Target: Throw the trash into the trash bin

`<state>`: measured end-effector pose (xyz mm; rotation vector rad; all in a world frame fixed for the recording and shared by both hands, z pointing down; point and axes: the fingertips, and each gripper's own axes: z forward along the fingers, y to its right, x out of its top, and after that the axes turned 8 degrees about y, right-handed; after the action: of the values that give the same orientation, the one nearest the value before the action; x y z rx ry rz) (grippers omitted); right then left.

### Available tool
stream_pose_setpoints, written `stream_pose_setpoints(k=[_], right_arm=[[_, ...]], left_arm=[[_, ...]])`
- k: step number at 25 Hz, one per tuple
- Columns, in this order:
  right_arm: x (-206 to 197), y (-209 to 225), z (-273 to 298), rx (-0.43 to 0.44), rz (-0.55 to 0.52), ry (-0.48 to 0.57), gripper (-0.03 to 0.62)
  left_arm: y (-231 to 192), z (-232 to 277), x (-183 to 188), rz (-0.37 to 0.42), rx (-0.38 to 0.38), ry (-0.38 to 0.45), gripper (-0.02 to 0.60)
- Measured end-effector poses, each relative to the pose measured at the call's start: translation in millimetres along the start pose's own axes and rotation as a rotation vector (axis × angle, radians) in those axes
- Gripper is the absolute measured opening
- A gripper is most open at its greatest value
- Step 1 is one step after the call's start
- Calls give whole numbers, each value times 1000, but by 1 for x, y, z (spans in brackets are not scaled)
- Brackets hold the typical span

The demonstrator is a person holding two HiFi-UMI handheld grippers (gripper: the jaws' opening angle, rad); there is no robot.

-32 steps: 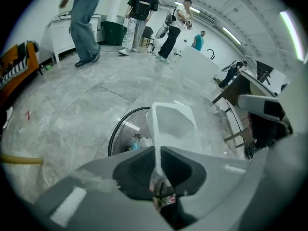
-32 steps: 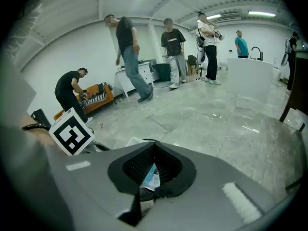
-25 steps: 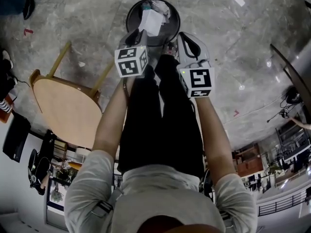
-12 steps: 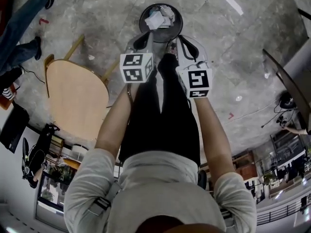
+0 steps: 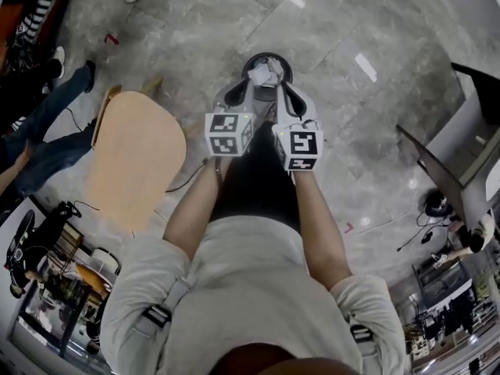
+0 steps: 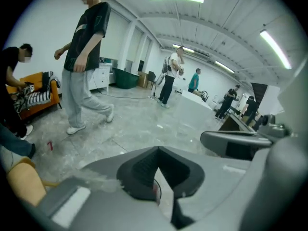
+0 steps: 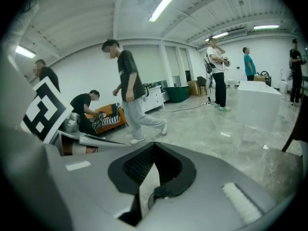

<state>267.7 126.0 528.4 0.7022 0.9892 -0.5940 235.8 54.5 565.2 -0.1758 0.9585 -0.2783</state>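
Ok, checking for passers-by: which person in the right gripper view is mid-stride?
The person in dark tee and grey trousers, legs apart in a step. The others stand upright or crouch by the orange sofa.

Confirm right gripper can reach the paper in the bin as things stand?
Probably yes. The bin is open-topped, the white paper lies on top, and nothing stands between it and the right gripper above. Its jaws are shut and empty, so they must open first.
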Motion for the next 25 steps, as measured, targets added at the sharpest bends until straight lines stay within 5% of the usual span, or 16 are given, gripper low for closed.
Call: stream_pose_setpoints(k=[3,14,25], right_arm=[[38,-18,-4,23,9,57,8],[155,-134,-26,221,-211,265,8],[232,-268,-36,373,-301,397,6]], left_arm=[[-1,-27,38,4,50,75,20],[-12,-144,136,22,84,307,20],[-76,-263,195,-5,189,517,20]])
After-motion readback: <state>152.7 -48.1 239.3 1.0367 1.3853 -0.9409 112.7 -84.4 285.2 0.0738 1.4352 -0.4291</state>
